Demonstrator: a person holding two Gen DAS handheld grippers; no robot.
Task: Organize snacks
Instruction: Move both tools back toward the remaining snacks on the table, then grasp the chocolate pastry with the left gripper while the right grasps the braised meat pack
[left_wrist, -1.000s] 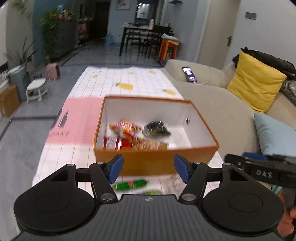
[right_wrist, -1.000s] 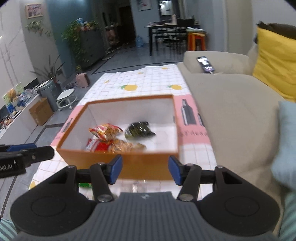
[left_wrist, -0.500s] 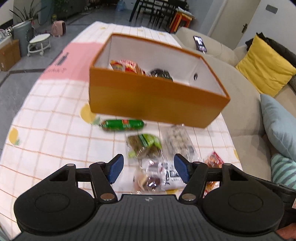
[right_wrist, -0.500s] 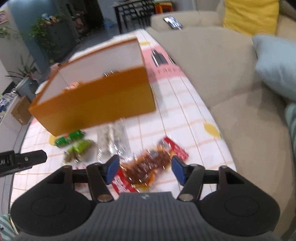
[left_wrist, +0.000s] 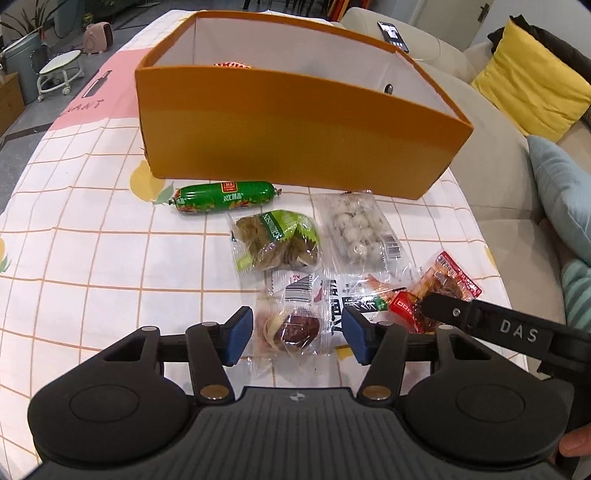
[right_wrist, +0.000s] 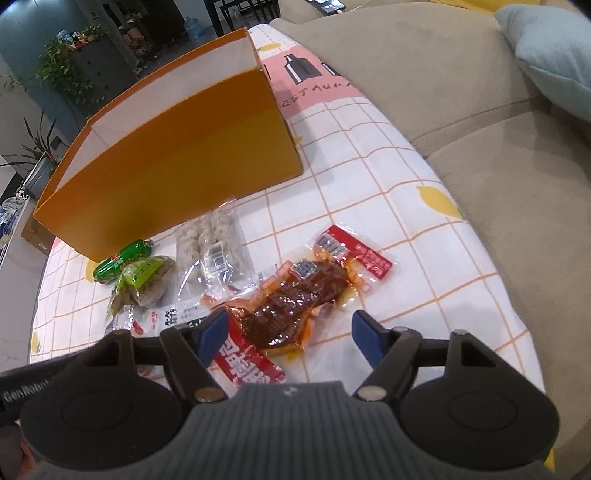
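Here, one box (left_wrist: 295, 125), two spread tools (left_wrist: 291, 334).

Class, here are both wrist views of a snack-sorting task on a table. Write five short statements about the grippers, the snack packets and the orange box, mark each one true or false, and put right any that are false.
1. Both grippers are open. True: the left gripper and the right gripper each show a wide gap between their blue pads.
2. The green sausage lies inside the orange box. False: it lies on the tablecloth, just in front of the box.
3. The right gripper clamps the red sauce meat packet. False: its jaws stand apart around the packet, which lies flat on the cloth.
4. A phone rests on the sofa behind the box. True.
5. The box is closed with a lid. False: its top is open.
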